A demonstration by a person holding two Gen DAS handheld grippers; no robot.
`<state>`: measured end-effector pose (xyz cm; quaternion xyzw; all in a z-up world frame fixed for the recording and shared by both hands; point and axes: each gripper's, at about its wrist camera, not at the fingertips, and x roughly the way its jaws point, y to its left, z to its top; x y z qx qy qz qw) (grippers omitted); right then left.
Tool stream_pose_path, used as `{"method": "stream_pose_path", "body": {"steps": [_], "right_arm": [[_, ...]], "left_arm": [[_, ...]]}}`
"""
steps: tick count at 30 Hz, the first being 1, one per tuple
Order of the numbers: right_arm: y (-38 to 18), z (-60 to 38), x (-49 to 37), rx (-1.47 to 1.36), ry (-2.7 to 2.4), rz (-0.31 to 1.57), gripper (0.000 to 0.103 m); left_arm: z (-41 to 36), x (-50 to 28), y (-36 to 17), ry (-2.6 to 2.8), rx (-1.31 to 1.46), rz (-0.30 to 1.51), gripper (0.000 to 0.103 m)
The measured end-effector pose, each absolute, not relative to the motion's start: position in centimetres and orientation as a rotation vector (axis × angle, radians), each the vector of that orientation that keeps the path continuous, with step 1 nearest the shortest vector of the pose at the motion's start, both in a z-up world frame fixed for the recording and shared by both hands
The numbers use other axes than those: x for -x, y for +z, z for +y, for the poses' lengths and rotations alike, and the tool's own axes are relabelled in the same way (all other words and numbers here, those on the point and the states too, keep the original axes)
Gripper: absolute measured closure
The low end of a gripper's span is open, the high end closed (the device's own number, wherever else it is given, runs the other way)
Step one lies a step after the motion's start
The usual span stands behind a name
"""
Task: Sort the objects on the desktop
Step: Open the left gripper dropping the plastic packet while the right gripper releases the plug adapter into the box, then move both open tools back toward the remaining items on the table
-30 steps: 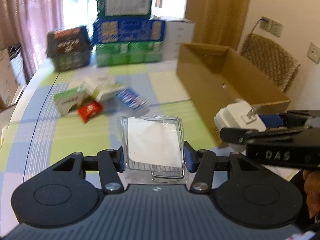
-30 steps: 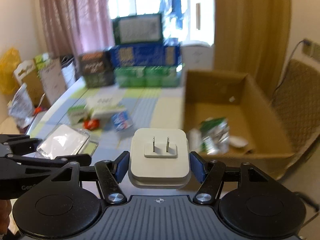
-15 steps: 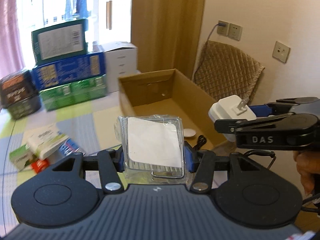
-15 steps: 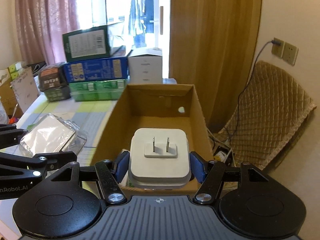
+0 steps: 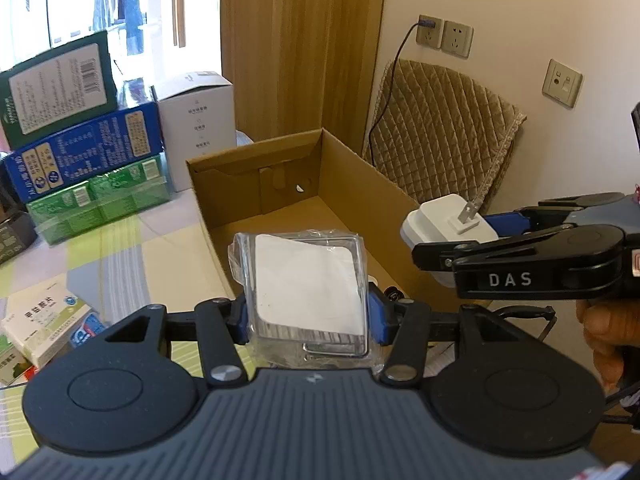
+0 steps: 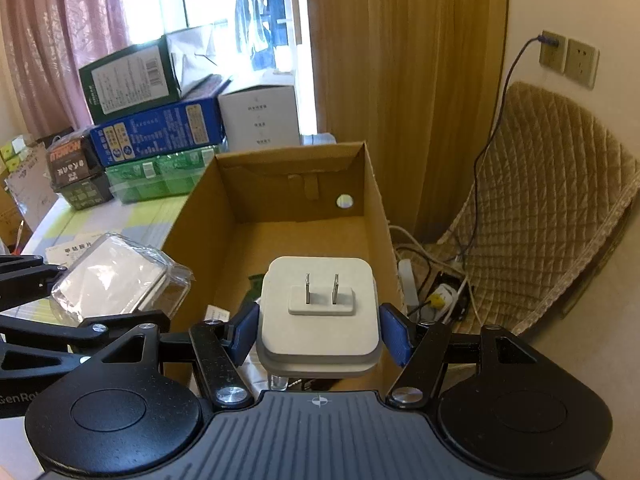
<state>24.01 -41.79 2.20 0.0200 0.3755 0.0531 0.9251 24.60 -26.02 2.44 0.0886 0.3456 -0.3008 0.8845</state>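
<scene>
Left wrist view: the floor of the cardboard box (image 5: 344,168) is mostly hidden behind the clear plastic case (image 5: 306,280); only a dark cable end and a small white item peek out past the case's right edge, too little to identify. Medicine cartons (image 5: 44,320) at lower left are cut off by the gripper body.

Right wrist view: box contents under the white plug adapter (image 6: 318,312) are blocked; a green packet corner and a paper slip show, nothing more legible.

Left gripper (image 5: 306,314): fingers closed part-way onto the case, 1 blue pad on each side edge, white card inside facing the camera. Case hangs above the box's near left wall.

Right gripper (image 6: 318,334): pads pinch the adapter's 2 flanks, its 2 prongs pointing toward the lens. Adapter sits over the box's near end, above the open interior.

Stacked cartons (image 6: 152,120) stand behind the box on the checked tablecloth (image 5: 132,256).
</scene>
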Motion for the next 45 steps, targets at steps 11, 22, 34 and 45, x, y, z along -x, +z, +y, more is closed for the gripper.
{"method": "stream_pose_path", "body": {"steps": [11, 22, 34, 45], "right_arm": [[1.2, -42.5, -25.0, -0.059, 0.098, 0.784, 0.041], [1.7, -40.8, -25.2, -0.061, 0.129, 0.775, 0.041], [2.7, -40.9, -23.9, -0.113, 0.121, 0.759, 0.02], [4.1, -38.4, -19.6, -0.11, 0.149, 0.76, 0.014]], "left_arm": [[-27.4, -26.1, 0.5, -0.621, -0.226, 0.724, 0.047], [-25.0, -25.5, 1.1, -0.585, -0.2, 0.714, 0.046], [-22.1, -24.6, 1.1, -0.532, -0.165, 0.723, 0.028], [-19.3, -21.6, 1.8, -0.492, -0.149, 0.719, 0.021]]}}
